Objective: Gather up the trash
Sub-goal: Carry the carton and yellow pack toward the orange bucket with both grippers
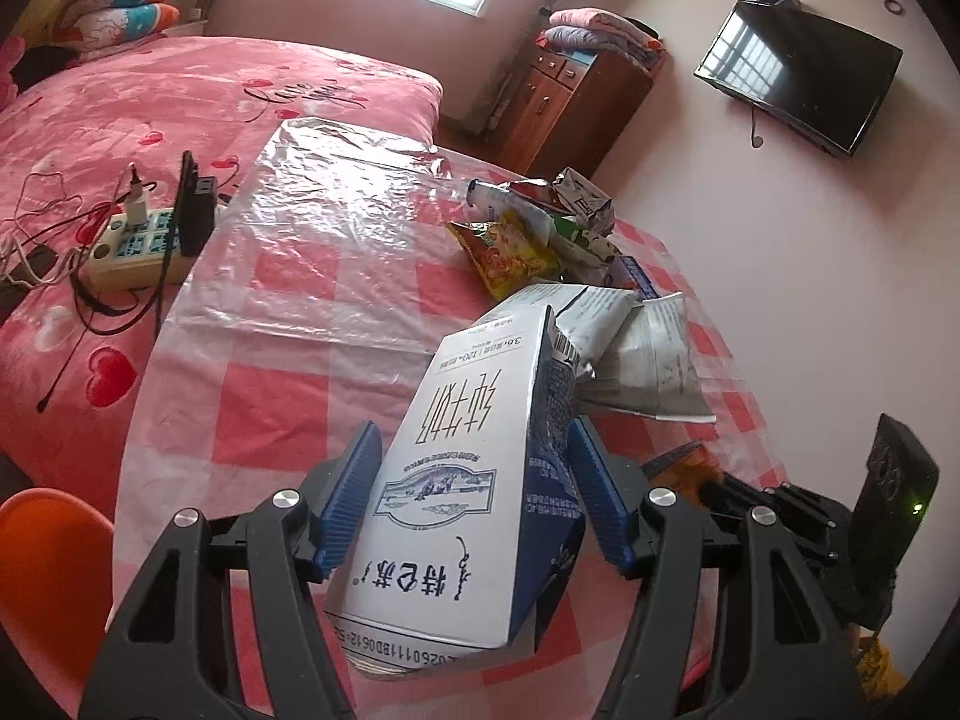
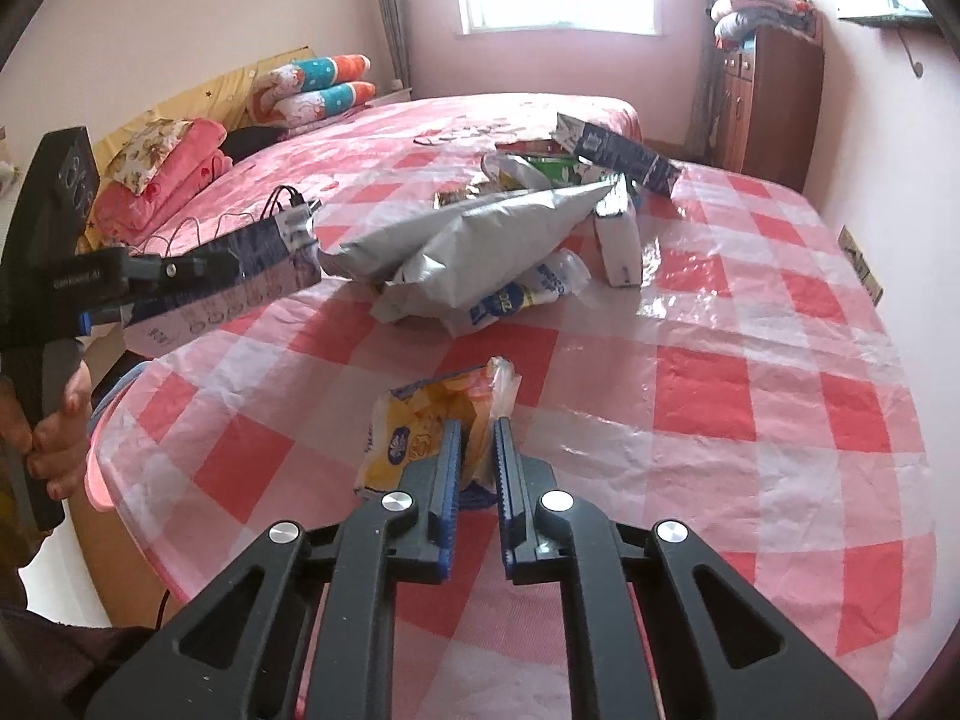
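Gripper pair both loaded: left gripper (image 1: 474, 480) clamps a white-and-blue milk carton (image 1: 462, 480); right gripper (image 2: 478, 450) is pinched on a yellow snack wrapper (image 2: 432, 426).

Right pads nip only the wrapper's near edge, most of it lying free ahead just above the checked bench (image 2: 750, 396); judged best to lift slowly and keep the pinch firm so the thin film does not slip. Carton sits skewed between the left pads, one end jutting forward. Both grippers tilt down toward the bench; a hand (image 2: 57, 444) wraps the left handle. Remaining trash pile (image 2: 480, 240) waits mid-bench.
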The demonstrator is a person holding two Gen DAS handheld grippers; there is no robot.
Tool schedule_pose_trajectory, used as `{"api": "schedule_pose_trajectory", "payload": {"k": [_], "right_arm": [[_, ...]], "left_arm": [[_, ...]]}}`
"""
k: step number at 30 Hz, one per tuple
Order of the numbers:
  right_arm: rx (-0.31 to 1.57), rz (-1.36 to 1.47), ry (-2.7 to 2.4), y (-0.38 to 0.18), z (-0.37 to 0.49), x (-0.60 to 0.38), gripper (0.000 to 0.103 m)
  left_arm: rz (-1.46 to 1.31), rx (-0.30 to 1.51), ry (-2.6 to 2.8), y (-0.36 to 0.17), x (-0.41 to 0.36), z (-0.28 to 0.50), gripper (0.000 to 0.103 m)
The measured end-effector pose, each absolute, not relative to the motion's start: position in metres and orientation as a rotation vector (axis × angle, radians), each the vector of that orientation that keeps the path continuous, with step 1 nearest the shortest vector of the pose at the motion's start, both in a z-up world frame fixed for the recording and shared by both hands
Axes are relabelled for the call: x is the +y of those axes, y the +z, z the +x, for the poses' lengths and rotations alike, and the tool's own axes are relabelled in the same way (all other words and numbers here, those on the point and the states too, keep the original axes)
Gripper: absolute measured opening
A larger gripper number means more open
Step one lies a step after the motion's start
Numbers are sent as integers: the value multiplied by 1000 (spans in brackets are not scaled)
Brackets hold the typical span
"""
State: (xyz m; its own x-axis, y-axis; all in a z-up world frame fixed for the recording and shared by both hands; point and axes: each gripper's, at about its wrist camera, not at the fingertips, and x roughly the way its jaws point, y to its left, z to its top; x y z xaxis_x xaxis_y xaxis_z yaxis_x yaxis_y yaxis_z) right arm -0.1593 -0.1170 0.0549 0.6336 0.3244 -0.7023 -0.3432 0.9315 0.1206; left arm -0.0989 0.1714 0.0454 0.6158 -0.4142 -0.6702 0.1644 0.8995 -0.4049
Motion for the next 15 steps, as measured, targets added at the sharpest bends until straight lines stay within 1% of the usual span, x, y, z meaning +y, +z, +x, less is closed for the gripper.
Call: {"api": "schedule_pose_trajectory", "payload": {"k": [5, 7, 8, 12, 15], "right_arm": [[761, -46, 377, 67, -167, -112, 11], [752, -42, 384, 71, -169, -111, 11], [748, -36, 390, 75, -170, -109, 11], [718, -41, 428, 90, -174, -99, 11], [698, -65, 450, 98, -177, -86, 11]], "left_arm": [[-322, 837, -328, 45, 175, -111, 65], [-317, 828, -324, 46, 175, -115, 55], [-319, 830, -326, 46, 176, -116, 52], [-352, 816, -322, 48, 186, -124, 51], [-364, 838, -323, 41, 190, -126, 51]]}}
